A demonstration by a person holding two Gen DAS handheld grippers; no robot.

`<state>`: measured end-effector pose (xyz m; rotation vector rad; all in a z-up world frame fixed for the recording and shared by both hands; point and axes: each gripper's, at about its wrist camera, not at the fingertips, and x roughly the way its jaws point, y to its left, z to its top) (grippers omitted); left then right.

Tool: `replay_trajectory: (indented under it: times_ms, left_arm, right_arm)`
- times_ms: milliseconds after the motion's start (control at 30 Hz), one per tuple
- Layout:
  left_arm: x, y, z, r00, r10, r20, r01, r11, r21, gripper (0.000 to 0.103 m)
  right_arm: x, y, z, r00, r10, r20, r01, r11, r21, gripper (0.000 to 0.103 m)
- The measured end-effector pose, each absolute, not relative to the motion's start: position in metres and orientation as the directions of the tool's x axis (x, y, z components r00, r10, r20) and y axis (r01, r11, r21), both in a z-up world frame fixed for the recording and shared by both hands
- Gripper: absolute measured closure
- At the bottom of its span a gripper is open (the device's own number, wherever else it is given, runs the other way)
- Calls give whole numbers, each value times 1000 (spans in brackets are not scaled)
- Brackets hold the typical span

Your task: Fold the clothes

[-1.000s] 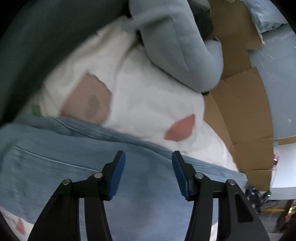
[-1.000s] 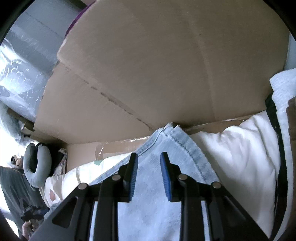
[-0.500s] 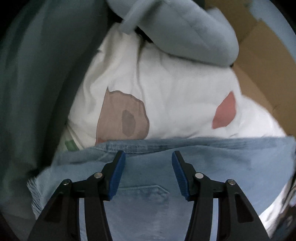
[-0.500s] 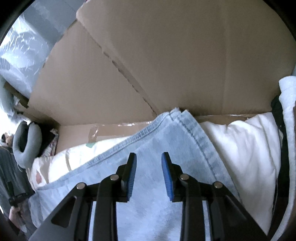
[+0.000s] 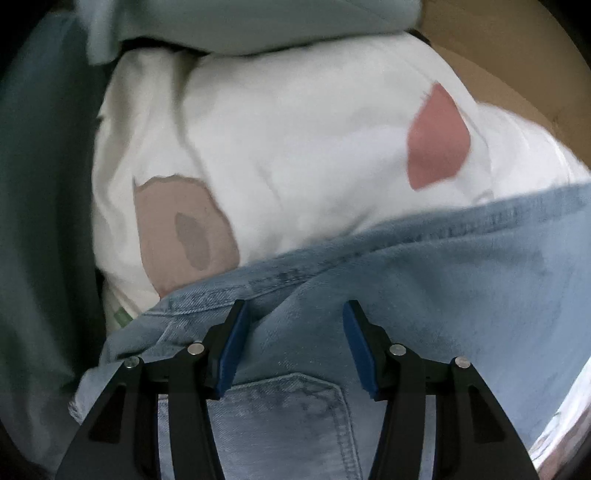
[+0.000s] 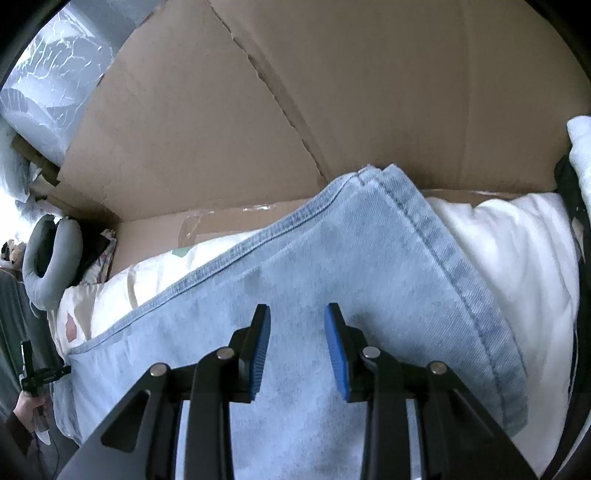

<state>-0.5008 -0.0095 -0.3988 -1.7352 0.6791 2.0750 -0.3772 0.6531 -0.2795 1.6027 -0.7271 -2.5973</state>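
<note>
Light blue jeans (image 5: 424, 295) lie spread over a white quilt (image 5: 295, 147) printed with brown and pink patches. My left gripper (image 5: 294, 306) points down close over the waistband end, just above a back pocket (image 5: 288, 417). It is open, with denim below the blue pads but nothing pinched. In the right wrist view the jeans (image 6: 332, 251) run to a stitched hem corner near the cardboard. My right gripper (image 6: 296, 306) hovers over the leg with its jaws narrowly apart and nothing between them.
A grey pillow (image 5: 258, 26) lies past the quilt and dark fabric (image 5: 37, 184) borders it on the left. Flattened cardboard (image 6: 332, 92) stands behind the bed. A grey neck pillow (image 6: 48, 266) and a plastic-wrapped bundle (image 6: 48, 85) sit at the left. A person's hand (image 6: 26, 406) shows at the jeans' far end.
The left gripper rolled and sank toward the jeans; waistband and pocket came into view. The right gripper slid back from the hem corner and its jaws widened slightly.
</note>
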Motion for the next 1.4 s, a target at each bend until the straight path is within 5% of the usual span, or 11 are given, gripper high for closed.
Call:
replay_trajectory:
  times_ms: [600, 1100, 1400]
  left_arm:
    - [-466, 53, -353, -212, 121, -970, -601, -799, 31, 56]
    - [-432, 177, -358, -181, 349, -919, -742, -662, -105, 56]
    - [-410, 256, -375, -44, 399, -916, -875, -457, -157, 56]
  right_arm:
    - [-356, 650, -280, -457, -272, -847, -240, -879, 412, 74]
    - [-356, 619, -267, -382, -296, -875, 38, -952, 305, 65]
    - [-367, 666, -275, -459, -191, -868, -147, -947, 286, 65]
